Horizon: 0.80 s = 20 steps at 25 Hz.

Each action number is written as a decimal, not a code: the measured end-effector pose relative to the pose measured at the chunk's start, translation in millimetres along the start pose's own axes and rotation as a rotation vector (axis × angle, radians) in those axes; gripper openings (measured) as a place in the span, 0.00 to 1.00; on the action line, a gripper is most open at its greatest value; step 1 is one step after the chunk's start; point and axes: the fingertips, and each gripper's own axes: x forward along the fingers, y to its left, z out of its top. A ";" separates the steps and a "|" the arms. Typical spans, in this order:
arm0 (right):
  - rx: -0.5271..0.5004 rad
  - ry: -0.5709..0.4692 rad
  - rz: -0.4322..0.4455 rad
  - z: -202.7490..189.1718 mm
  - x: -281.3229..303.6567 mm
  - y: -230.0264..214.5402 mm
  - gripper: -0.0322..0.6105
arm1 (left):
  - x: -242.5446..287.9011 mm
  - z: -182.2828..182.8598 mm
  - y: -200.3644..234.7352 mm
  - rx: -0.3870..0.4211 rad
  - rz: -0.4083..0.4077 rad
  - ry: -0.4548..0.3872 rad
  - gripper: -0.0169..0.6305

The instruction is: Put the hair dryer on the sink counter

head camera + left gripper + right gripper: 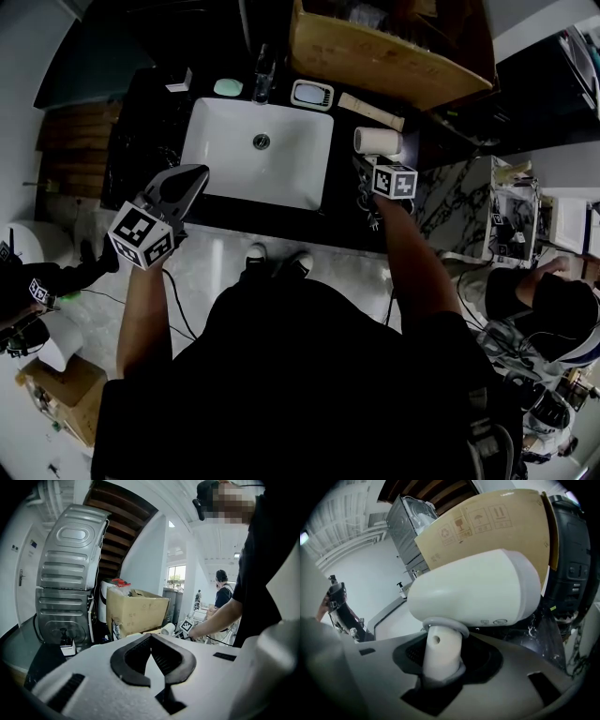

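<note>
The white hair dryer (378, 141) is over the dark counter (347, 202), just right of the white sink (234, 159). In the right gripper view its body (478, 592) fills the middle and its handle (439, 656) stands between the jaws. The right gripper (366, 169) (450, 646) is open: the handle leans to the left pad and a dark gap shows on its right side. Whether the dryer rests on the counter I cannot tell. The left gripper (192, 178) (151, 637) hovers at the sink's front left corner, shut and empty.
Behind the sink stand a faucet (263, 80), a green soap (228, 87) and a small dish (312, 94). A big cardboard box (375, 47) (136, 609) sits at the back right. Another person (553, 309) works at the right. A toilet (37, 244) is at the left.
</note>
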 end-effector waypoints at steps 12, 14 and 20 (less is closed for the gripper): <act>-0.028 -0.006 -0.086 4.4 -6.0 -19.7 0.42 | 9.2 0.5 -1.7 0.003 -0.027 -0.001 0.05; -0.024 -0.010 -0.089 7.8 -7.5 -21.5 0.42 | 10.5 0.9 -1.6 0.003 -0.030 0.000 0.05; -0.018 -0.013 -0.094 6.0 -6.6 -24.0 0.42 | 11.9 -0.8 -2.5 0.004 -0.034 0.002 0.05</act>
